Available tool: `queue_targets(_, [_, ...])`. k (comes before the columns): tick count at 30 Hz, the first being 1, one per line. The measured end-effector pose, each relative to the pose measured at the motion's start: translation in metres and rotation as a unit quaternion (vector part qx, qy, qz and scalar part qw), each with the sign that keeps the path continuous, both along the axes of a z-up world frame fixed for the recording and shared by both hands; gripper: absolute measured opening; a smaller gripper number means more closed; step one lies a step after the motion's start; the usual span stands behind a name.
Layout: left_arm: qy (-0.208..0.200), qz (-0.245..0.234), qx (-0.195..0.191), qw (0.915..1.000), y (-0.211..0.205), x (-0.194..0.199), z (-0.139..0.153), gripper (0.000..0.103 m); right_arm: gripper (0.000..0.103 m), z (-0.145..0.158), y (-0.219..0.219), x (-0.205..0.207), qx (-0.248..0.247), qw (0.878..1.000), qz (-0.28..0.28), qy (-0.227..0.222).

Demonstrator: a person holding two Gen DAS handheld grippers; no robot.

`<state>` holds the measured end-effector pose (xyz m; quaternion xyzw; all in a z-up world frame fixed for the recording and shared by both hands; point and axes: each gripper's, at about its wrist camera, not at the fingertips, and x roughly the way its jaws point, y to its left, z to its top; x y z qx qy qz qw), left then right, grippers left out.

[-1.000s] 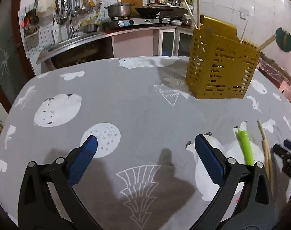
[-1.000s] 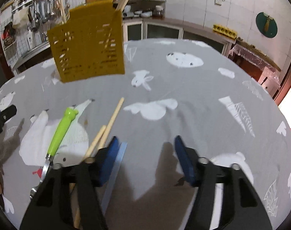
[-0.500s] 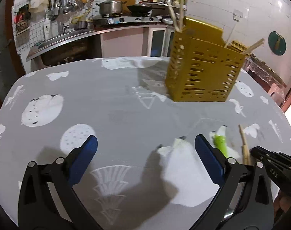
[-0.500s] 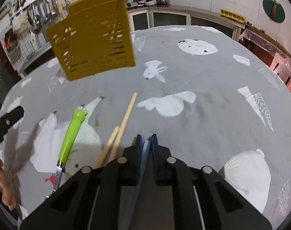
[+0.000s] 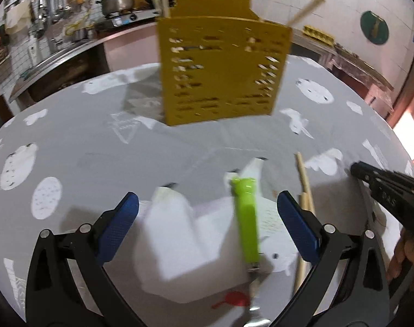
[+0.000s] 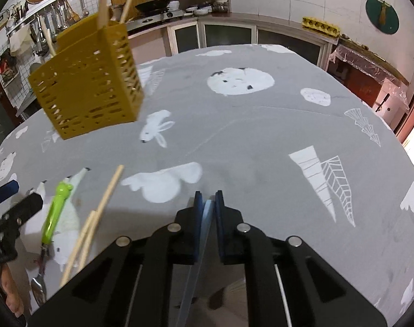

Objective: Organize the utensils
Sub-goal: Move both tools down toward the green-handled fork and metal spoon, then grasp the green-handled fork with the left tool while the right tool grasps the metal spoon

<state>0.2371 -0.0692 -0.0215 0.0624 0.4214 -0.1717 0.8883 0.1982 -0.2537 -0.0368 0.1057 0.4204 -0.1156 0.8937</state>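
A yellow slotted utensil holder (image 5: 220, 73) stands at the far side of the grey patterned table (image 5: 70, 147), with several chopsticks in it; it also shows in the right wrist view (image 6: 90, 92). A green-handled spoon (image 5: 246, 223) lies between the fingers of my open left gripper (image 5: 207, 215), handle pointing away. Two wooden chopsticks (image 5: 305, 190) lie just right of it. In the right wrist view the spoon (image 6: 54, 212) and chopsticks (image 6: 98, 215) lie at lower left. My right gripper (image 6: 207, 204) is shut on a thin pale-blue flat utensil (image 6: 198, 248), held above the table.
The right gripper's black body (image 5: 392, 190) enters the left wrist view at right. A kitchen counter with stove and pots (image 5: 119, 2) runs behind the table. The table edge (image 6: 397, 147) curves away on the right.
My right gripper closed on the pale-blue utensil and lifted it off the table. My left gripper moved right and forward, so the green spoon now lies between its open fingers.
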Motion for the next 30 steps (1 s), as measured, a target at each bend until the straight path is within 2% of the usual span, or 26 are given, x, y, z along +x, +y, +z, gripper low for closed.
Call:
queue_targets(5, [0.011, -0.030, 0.012, 0.9994, -0.018, -0.004, -0.006, 0.090, 0.010, -0.003, -0.007, 0.003, 0.002, 1.000, 0.010, 0.001])
queue_targets(6, [0.015, -0.035, 0.016, 0.9991, -0.021, -0.003, -0.008, 0.085, 0.010, -0.004, -0.007, 0.004, 0.004, 1.000, 0.011, 0.000])
queue_targets(10, [0.060, -0.029, 0.016, 0.9977, -0.024, 0.012, -0.020, 0.049, 0.009, -0.005, -0.003, 0.005, 0.009, 1.000, 0.020, -0.005])
queue_targets(13, [0.069, -0.019, 0.006, 0.9974, -0.022, 0.016, -0.021, 0.047, 0.009, -0.005, -0.001, 0.006, 0.012, 1.000, 0.026, -0.009])
queue_targets(16, [0.071, -0.019, 0.022, 0.9970, -0.026, 0.017, -0.022, 0.042, 0.009, -0.005, 0.003, 0.009, 0.010, 0.999, 0.034, -0.008])
queue_targets(18, [0.073, -0.016, 0.027, 0.9968, -0.029, 0.020, -0.022, 0.032, 0.009, -0.006, 0.004, 0.011, 0.013, 0.999, 0.035, -0.008])
queue_targets(20, [0.082, -0.012, 0.018, 0.9964, -0.028, 0.025, -0.021, 0.017, 0.009, -0.006, 0.004, 0.013, 0.014, 0.999, 0.038, -0.007])
queue_targets(25, [0.102, -0.002, -0.016, 0.9946, -0.019, 0.033, -0.020, 0.017, 0.009, -0.005, 0.007, 0.016, 0.014, 0.999, 0.047, -0.005])
queue_targets(30, [0.078, 0.015, -0.023, 0.9966, -0.007, 0.024, -0.009, 0.017, 0.005, 0.005, 0.008, 0.010, 0.020, 0.998, 0.050, -0.023])
